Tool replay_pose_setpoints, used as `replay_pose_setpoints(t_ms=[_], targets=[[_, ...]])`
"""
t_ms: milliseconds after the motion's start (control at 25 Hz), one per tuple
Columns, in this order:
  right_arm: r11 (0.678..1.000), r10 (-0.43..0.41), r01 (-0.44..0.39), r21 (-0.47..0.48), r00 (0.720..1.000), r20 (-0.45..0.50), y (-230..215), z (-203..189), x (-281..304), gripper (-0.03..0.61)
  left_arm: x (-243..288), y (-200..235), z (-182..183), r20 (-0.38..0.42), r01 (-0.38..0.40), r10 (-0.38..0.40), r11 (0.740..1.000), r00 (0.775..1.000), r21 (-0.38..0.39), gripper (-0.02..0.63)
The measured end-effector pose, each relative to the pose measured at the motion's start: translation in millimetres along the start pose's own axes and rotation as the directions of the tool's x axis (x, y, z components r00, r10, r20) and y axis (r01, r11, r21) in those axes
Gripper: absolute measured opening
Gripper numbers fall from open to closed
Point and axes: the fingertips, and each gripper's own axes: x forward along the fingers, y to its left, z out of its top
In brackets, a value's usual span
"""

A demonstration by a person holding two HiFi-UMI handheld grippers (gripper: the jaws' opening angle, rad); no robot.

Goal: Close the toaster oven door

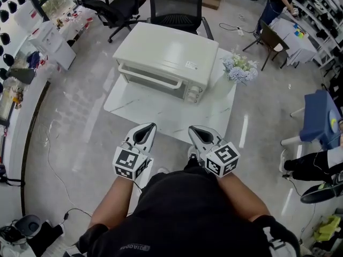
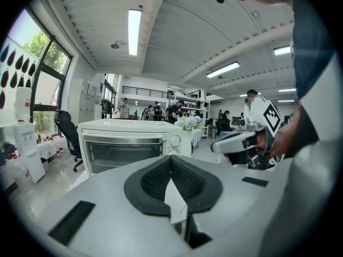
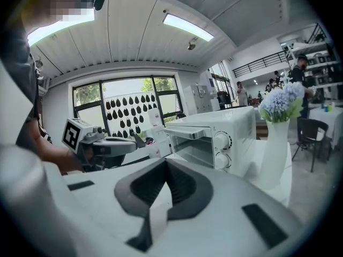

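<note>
Toaster oven (image 1: 163, 60) stands at the far part of the white tabletop (image 1: 161, 114), door upright against its front, handle along the top edge. A vase of flowers (image 1: 239, 68) stands just beside its knob end; an office chair (image 1: 174, 4) stands behind. Nothing lies between the oven and the claws. Both forearms are drawn close to the body, claws side by side and pointing at the oven, well apart from it. Left claw (image 1: 146, 133): pads together, empty. Right claw (image 1: 199, 134): pads together, empty.
</note>
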Motion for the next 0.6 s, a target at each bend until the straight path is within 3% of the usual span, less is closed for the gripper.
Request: replay_pose_setpoints(t_ms=[600], targets=[[1.0, 0.006, -0.006, -0.018, 1.0, -0.001, 3.2, 4.2, -3.2, 0.001, 1.0, -6.4, 11.3, 0.003, 0.015, -0.015, 1.0, 1.0, 0.027, 0.003]])
